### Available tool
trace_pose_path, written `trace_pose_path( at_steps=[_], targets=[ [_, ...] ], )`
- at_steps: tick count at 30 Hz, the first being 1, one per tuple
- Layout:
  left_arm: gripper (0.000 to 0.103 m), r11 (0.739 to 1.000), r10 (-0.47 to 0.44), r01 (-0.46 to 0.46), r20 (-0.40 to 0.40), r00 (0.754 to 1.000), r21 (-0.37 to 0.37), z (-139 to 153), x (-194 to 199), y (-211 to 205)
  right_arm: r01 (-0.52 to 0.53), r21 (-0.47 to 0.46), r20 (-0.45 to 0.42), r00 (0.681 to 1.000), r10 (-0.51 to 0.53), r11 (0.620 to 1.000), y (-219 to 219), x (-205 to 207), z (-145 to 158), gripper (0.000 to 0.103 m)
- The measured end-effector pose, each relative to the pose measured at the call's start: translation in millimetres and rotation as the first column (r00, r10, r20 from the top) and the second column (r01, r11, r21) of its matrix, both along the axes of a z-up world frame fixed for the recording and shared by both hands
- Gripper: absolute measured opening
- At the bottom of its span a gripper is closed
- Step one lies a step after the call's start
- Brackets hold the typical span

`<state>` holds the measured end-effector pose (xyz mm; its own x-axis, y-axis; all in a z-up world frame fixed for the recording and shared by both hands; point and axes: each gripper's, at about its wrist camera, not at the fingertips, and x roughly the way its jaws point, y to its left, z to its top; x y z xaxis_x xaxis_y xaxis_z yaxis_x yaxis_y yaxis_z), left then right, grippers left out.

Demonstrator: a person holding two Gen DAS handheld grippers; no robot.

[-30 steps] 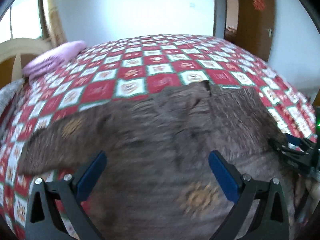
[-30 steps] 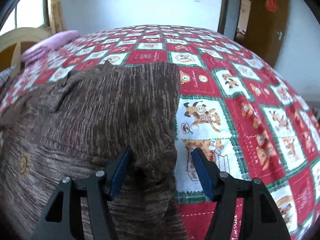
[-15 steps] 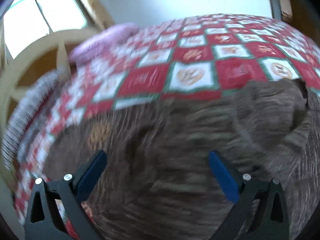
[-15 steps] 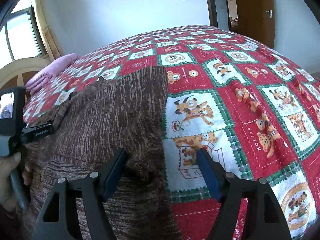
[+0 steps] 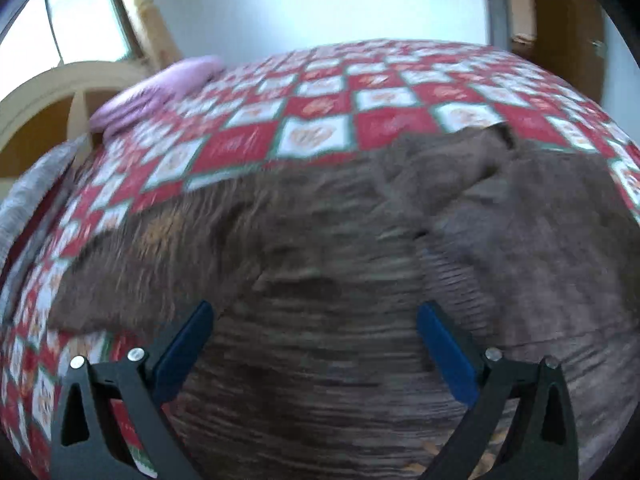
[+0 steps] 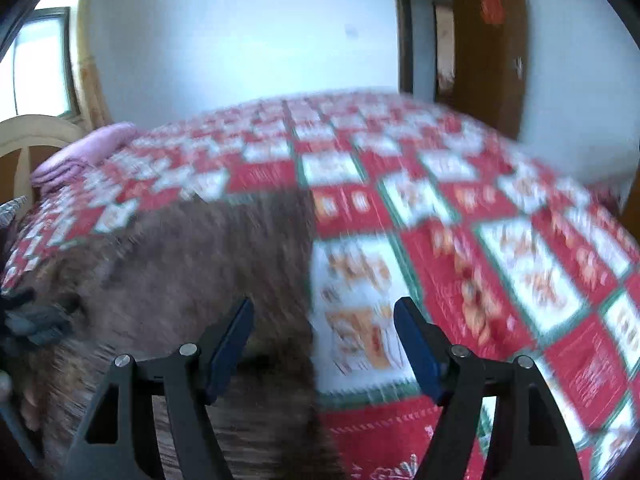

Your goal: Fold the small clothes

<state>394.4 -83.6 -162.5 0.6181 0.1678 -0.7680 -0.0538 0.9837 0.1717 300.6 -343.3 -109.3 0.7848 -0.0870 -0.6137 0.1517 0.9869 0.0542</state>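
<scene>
A brown knitted sweater [image 5: 320, 264] lies spread on the bed, one sleeve [image 5: 132, 264] stretched to the left and a flap folded over at the right [image 5: 560, 240]. My left gripper [image 5: 316, 340] is open and empty above the sweater's body. In the right wrist view the sweater [image 6: 208, 264] fills the left half, its straight right edge running down between the fingers. My right gripper [image 6: 324, 336] is open and empty over that edge. The left gripper tool [image 6: 32, 320] shows at that view's left border. Both views are motion blurred.
The bed carries a red, white and green checked quilt [image 6: 480, 240]. A folded pink blanket [image 5: 152, 96] lies at the far left by a cream headboard [image 5: 60, 92]. A wooden door [image 6: 488, 48] stands at the far right.
Both grippers have lifted and swung. The left view has turned back right across the sweater. The right gripper has let go of the sweater's edge and pulled back; its jaws stand wider.
</scene>
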Motion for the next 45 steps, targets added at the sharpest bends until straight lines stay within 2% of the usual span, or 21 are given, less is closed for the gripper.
trace_pose_path(
  at_steps=[2, 5, 6, 9, 11, 13, 15, 17, 21, 23, 25, 27, 29, 31, 33, 34, 36, 38, 42, 44, 45],
  targets=[
    [0.103, 0.996, 0.032, -0.03, 0.026, 0.999, -0.083, 5.3, -4.8, 15.4, -0.081, -0.049, -0.03, 0.996, 0.08, 0.996, 25.2, 21.6, 8.7, 0.073],
    [0.103, 0.98, 0.087, -0.077, 0.049, 0.995, -0.185, 4.4, -12.7, 38.1, -0.142, -0.218, -0.121, 0.986, 0.118, 0.966, 62.0, 65.9, -1.5, 0.073],
    [0.103, 0.972, 0.085, -0.075, 0.034, 0.996, -0.223, 1.6, -12.9, 43.4, -0.175, -0.278, -0.192, 0.974, 0.123, 0.945, 78.9, 92.1, -13.9, 0.073],
    [0.103, 0.955, 0.086, -0.07, 0.043, 0.995, -0.29, -0.5, -13.7, 50.6, -0.221, -0.314, -0.256, 0.956, 0.142, 0.923, 109.7, 134.8, -34.3, 0.073],
    [0.103, 0.959, 0.071, -0.056, 0.043, 0.997, -0.277, -2.0, -13.4, 45.2, -0.252, -0.334, -0.268, 0.949, 0.165, 0.908, 132.2, 157.0, -38.2, 0.073],
    [0.103, 0.965, 0.046, -0.033, 0.042, 0.998, -0.26, -2.7, -12.5, 39.2, -0.24, -0.286, -0.188, 0.963, 0.192, 0.927, 144.1, 173.3, -23.8, 0.073],
    [0.103, 0.966, 0.038, -0.024, 0.049, 0.998, -0.258, -1.6, -13.9, 37.0, -0.168, -0.234, -0.122, 0.982, 0.143, 0.958, 138.9, 180.0, -8.6, 0.073],
    [0.103, 0.962, 0.038, -0.024, 0.048, 0.998, -0.271, -1.8, -14.5, 39.9, -0.114, -0.124, -0.084, 0.991, 0.104, 0.986, 124.5, 179.6, 2.6, 0.073],
    [0.103, 0.96, 0.046, -0.032, 0.047, 0.998, -0.279, -1.9, -16.0, 42.6, -0.12, -0.049, -0.081, 0.99, 0.116, 0.992, 102.9, 157.4, 4.6, 0.073],
    [0.103, 0.964, 0.05, -0.035, 0.049, 0.998, -0.263, -1.2, -17.0, 41.0, -0.136, -0.077, -0.104, 0.986, 0.128, 0.988, 98.5, 145.0, -1.4, 0.073],
    [0.103, 0.967, 0.055, -0.038, 0.059, 0.997, -0.251, 0.2, -18.9, 39.4, -0.187, -0.165, -0.188, 0.97, 0.155, 0.968, 104.6, 138.8, -14.9, 0.073],
    [0.103, 0.97, 0.055, -0.038, 0.064, 0.996, -0.238, 0.6, -19.7, 37.8, -0.237, -0.317, -0.241, 0.957, 0.164, 0.918, 123.5, 135.4, -29.9, 0.073],
    [0.103, 0.971, 0.053, -0.036, 0.066, 0.996, -0.238, 0.8, -19.8, 37.9, -0.265, -0.369, -0.244, 0.952, 0.182, 0.891, 136.4, 135.8, -33.8, 0.073],
    [0.103, 0.968, 0.057, -0.04, 0.063, 0.996, -0.248, 0.3, -19.4, 40.5, -0.316, -0.344, -0.284, 0.932, 0.223, 0.884, 155.0, 149.8, -39.0, 0.073],
    [0.103, 0.962, 0.067, -0.049, 0.058, 0.996, -0.267, -0.5, -18.9, 44.2, -0.317, -0.278, -0.264, 0.933, 0.245, 0.907, 164.9, 166.0, -33.4, 0.073],
    [0.103, 0.959, 0.069, -0.052, 0.053, 0.996, -0.279, -1.2, -17.9, 45.4, -0.279, -0.16, -0.203, 0.948, 0.245, 0.947, 158.7, 174.1, -21.5, 0.073],
    [0.103, 0.958, 0.069, -0.053, 0.048, 0.996, -0.283, -2.2, -16.9, 45.4, -0.197, 0.023, -0.123, 0.972, 0.198, 0.98, 138.4, 180.0, -8.2, 0.073],
    [0.103, 0.96, 0.064, -0.048, 0.048, 0.997, -0.277, -2.2, -16.6, 43.7, -0.148, 0.117, -0.114, 0.98, 0.162, 0.982, 123.5, 179.1, -4.6, 0.073],
    [0.103, 0.96, 0.06, -0.045, 0.047, 0.997, -0.277, -2.4, -16.6, 42.8, -0.142, 0.119, -0.101, 0.983, 0.154, 0.983, 88.3, 147.8, -3.5, 0.073],
    [0.103, 0.962, 0.054, -0.04, 0.045, 0.998, -0.272, -2.7, -16.4, 41.0, -0.151, 0.068, -0.124, 0.98, 0.158, 0.986, 69.4, 127.8, -7.9, 0.073],
    [0.103, 0.963, 0.047, -0.034, 0.043, 0.998, -0.268, -3.2, -16.1, 39.4, -0.161, 0.04, -0.162, 0.973, 0.165, 0.986, 58.9, 117.0, -12.8, 0.073]
  ],
)
